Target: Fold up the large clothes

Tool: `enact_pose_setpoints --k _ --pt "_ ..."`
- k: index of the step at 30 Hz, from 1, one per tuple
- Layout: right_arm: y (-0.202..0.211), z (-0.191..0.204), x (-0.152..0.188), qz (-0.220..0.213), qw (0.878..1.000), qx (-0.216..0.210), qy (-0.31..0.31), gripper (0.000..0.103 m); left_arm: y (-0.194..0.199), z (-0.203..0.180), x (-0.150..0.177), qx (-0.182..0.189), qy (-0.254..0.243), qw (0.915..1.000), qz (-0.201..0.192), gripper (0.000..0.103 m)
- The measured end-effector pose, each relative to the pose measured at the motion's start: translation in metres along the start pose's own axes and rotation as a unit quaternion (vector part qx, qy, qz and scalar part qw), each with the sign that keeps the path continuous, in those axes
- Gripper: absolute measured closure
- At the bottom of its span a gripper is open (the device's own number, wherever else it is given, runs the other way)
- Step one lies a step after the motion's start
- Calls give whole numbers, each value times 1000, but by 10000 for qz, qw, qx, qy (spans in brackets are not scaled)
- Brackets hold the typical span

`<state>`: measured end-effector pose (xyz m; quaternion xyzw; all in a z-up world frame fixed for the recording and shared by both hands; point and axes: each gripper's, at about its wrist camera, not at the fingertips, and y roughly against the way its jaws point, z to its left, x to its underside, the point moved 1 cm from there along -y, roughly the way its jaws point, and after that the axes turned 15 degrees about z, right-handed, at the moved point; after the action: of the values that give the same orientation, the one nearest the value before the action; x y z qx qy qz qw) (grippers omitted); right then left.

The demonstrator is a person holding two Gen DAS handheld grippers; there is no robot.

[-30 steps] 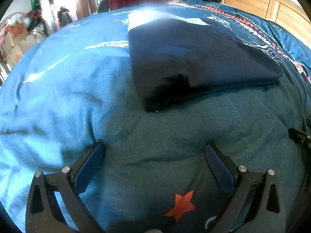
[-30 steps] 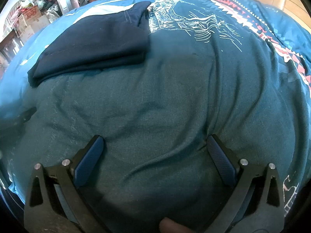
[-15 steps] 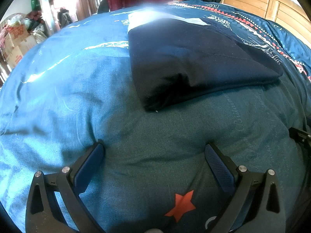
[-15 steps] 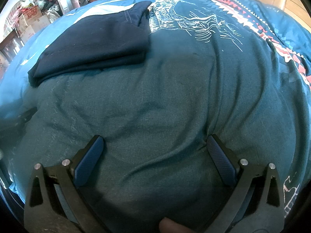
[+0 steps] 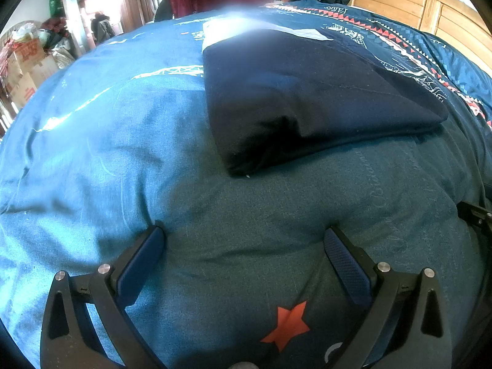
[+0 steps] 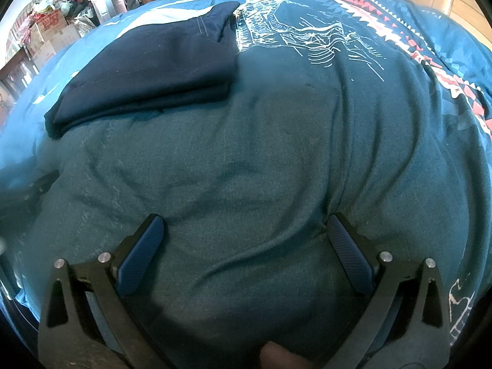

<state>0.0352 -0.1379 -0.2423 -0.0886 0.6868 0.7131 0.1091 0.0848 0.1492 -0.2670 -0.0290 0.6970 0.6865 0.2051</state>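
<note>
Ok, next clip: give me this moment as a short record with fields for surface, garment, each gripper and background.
surface: blue printed bedcover, wrinkled, with a red star print near the left gripper
garment: dark navy garment, folded into a flat stack lying on the bedcover; nothing touches it
left gripper: left gripper, jaws wide apart, holding nothing, fingertips at the cover, short of the garment
right gripper: right gripper, jaws wide apart, holding nothing, over bare cover; garment ahead and to its left
background: wooden headboard, cardboard boxes
</note>
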Motion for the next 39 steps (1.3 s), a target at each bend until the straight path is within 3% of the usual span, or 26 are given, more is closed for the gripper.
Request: enact_pose_setpoints --k 39 --pt "-1 0 0 7 10000 -10 -2 0 1 -3 2 -41 36 10000 -66 0"
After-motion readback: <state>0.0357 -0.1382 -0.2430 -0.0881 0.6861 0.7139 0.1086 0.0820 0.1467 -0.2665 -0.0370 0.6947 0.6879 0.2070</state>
